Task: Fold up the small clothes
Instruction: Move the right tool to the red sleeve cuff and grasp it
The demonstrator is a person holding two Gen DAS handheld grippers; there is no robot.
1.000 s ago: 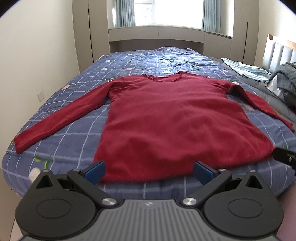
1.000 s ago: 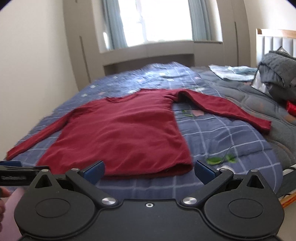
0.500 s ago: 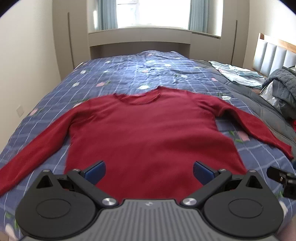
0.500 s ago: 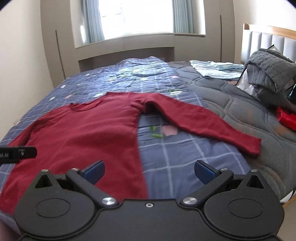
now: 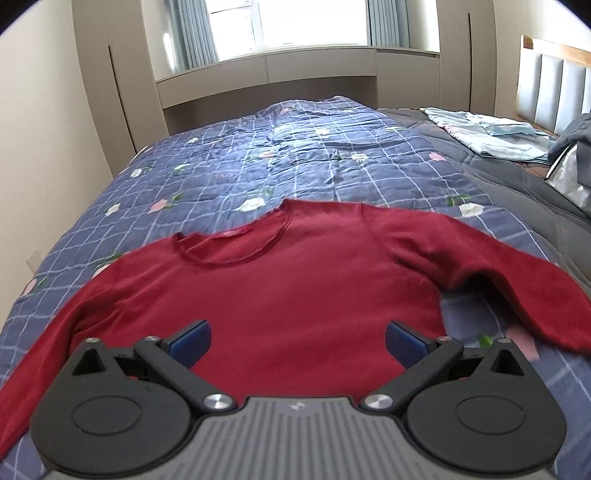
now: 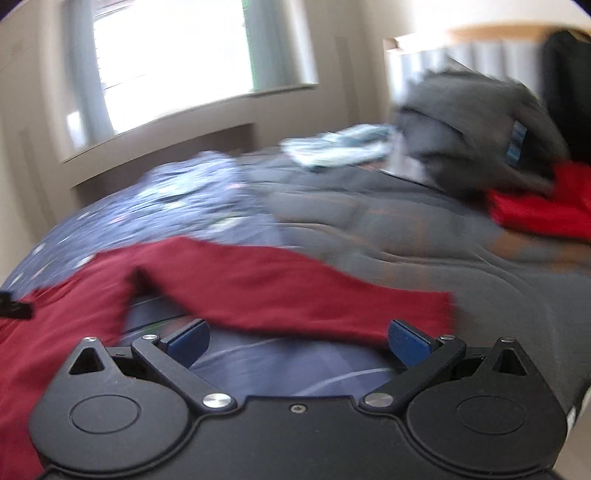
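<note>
fuzzy knit red sweater (image 5: 295, 295), quilted cotton bedspread (image 5: 295, 155), matt black plastic gripper (image 5: 297, 341)

Daylight from window (image 5: 310, 22), blown out white in my left view. Left view mostly sharp, sweater (image 5: 295, 295) sleeve slightly smeared. My right view heavily motion-blurred throughout. Fisheye bends walls, dark corners. Soft shadow under sleeve fold.

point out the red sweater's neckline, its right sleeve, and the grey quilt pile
neckline (image 5: 229, 247), left wrist view, front of collar
right sleeve (image 6: 295, 291), right wrist view, mid-sleeve
grey quilt pile (image 6: 472, 125), right wrist view, top fold
</note>
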